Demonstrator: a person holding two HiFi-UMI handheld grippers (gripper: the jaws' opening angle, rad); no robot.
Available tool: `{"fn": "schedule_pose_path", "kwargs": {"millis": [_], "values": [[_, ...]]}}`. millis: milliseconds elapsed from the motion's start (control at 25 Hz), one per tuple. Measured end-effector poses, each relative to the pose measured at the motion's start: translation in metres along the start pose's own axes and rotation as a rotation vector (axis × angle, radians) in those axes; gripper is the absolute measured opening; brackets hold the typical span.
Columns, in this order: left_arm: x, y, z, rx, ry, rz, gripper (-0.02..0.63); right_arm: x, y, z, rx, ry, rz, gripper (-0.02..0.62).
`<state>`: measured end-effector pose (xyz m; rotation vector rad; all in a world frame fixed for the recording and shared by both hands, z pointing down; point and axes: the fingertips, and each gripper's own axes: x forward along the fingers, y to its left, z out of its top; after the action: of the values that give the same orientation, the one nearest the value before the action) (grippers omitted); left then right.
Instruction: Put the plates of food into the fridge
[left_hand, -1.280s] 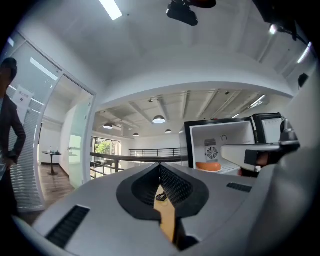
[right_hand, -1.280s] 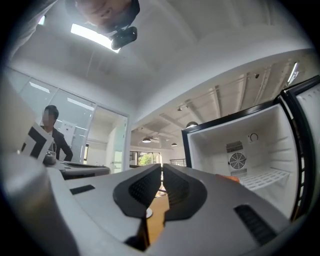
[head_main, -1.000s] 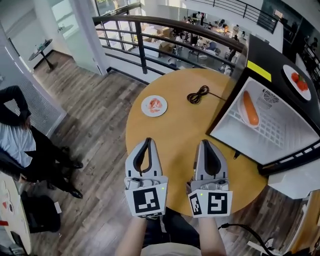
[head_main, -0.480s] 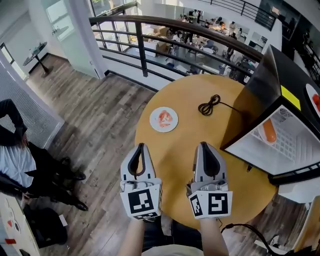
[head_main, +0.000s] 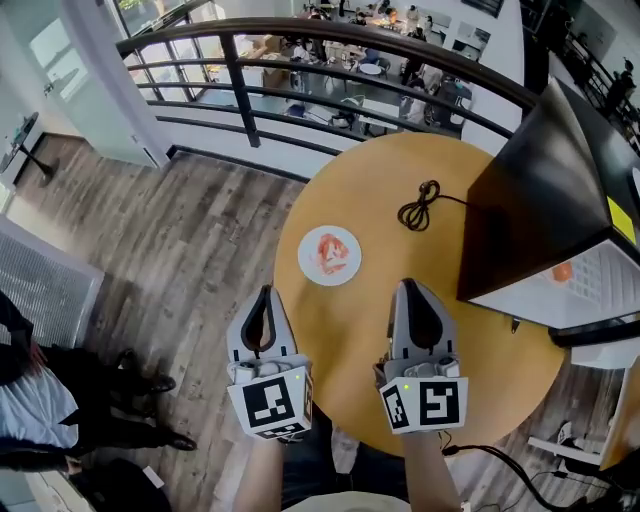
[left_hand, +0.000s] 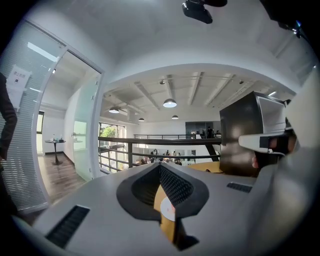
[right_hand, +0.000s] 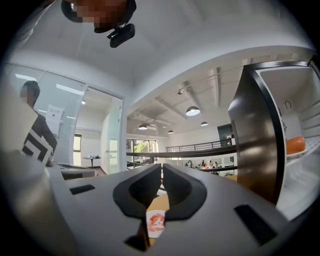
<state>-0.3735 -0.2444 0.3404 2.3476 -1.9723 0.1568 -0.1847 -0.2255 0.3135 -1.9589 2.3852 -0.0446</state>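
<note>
A round wooden table (head_main: 480, 370) is seen from above, set beside a dark railing (head_main: 300, 40) that overlooks a lower floor. One small white plate (head_main: 329, 255) of red-pink food is set on the table's left half, apart from everything else, so its rim can be reached from the near side. A coiled black cable (head_main: 420, 206) is laid beyond it. A black fridge (head_main: 530, 200) is stood on the table's right side. Its white inside is shown at the right edge, where an orange piece of food (head_main: 561, 271) is already laid on a wire shelf. Two grey grippers are held low, near the body, and pointed across the table. The left gripper (head_main: 264, 293) is hung just off the table's near-left edge, its jaws clenched together with nothing between them. The right gripper (head_main: 406, 287) is held over the table's near part, its jaws likewise closed and empty. The plate lies untouched, ahead of and between the two grippers, so an approach to it is judged to be the step in hand. The jaws would have to be opened before the rim could be taken. A person in dark clothes (head_main: 60, 400) is partly seen at the lower left, well apart from the table.
</note>
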Motion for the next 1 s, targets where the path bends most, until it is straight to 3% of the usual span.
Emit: {"fn": "schedule_pose_path", "kwargs": {"millis": [280, 560, 1000], "values": [[0.037, 0.027, -0.025, -0.022, 0.064, -0.065, 0.008, 0.026, 0.013, -0.03, -0.01, 0.078, -0.067, 0.02], [0.062, 0.025, -0.049, -0.028, 0.11, -0.111, 0.008, 0.044, 0.018, -0.052, -0.062, 0.126, -0.055, 0.021], [0.087, 0.023, -0.101, -0.079, 0.272, -0.111, 0.008, 0.068, -0.005, -0.117, 0.045, 0.303, -0.046, 0.021]]}}
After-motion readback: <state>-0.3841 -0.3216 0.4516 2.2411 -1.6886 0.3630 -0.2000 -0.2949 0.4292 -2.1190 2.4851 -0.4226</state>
